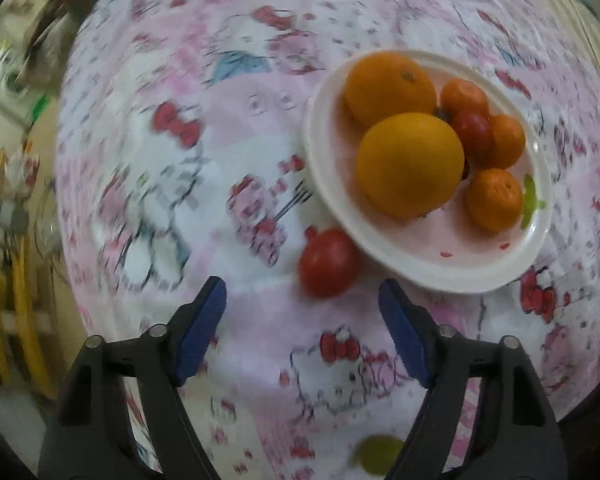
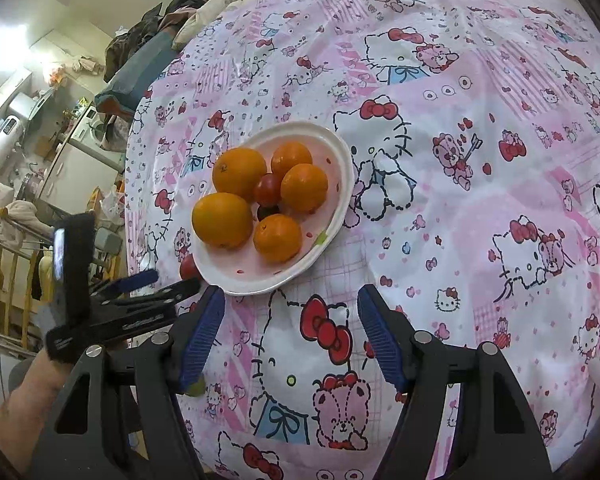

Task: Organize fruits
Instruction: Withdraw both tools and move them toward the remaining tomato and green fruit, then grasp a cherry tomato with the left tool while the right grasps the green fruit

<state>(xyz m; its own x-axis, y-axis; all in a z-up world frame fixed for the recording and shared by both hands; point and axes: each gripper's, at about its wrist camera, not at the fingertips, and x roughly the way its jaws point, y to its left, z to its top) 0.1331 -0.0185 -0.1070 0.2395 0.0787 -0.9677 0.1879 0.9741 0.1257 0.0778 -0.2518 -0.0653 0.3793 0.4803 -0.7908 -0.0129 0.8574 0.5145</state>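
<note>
A white plate (image 1: pixel 420 276) on the pink cartoon cloth holds two big oranges (image 1: pixel 410 164), several small mandarins (image 1: pixel 494 200) and a red tomato (image 1: pixel 472 132). A loose red tomato (image 1: pixel 328 262) lies on the cloth against the plate's near rim. My left gripper (image 1: pixel 300 286) is open, its blue pads either side of and just short of that tomato, touching nothing. A green fruit (image 1: pixel 376 454) lies low by the right finger. In the right wrist view my right gripper (image 2: pixel 292 296) is open over the cloth, short of the plate (image 2: pixel 260 286). The left gripper (image 2: pixel 168 282) reaches toward the half-hidden tomato (image 2: pixel 188 268).
The cloth-covered surface (image 2: pixel 460 200) spreads wide to the right of the plate. Its edge drops off at the left, where yellow rails (image 2: pixel 4 264), appliances and clutter stand. Bedding and clothes (image 2: pixel 172 16) pile at the far end. A hand (image 2: pixel 32 380) holds the left gripper.
</note>
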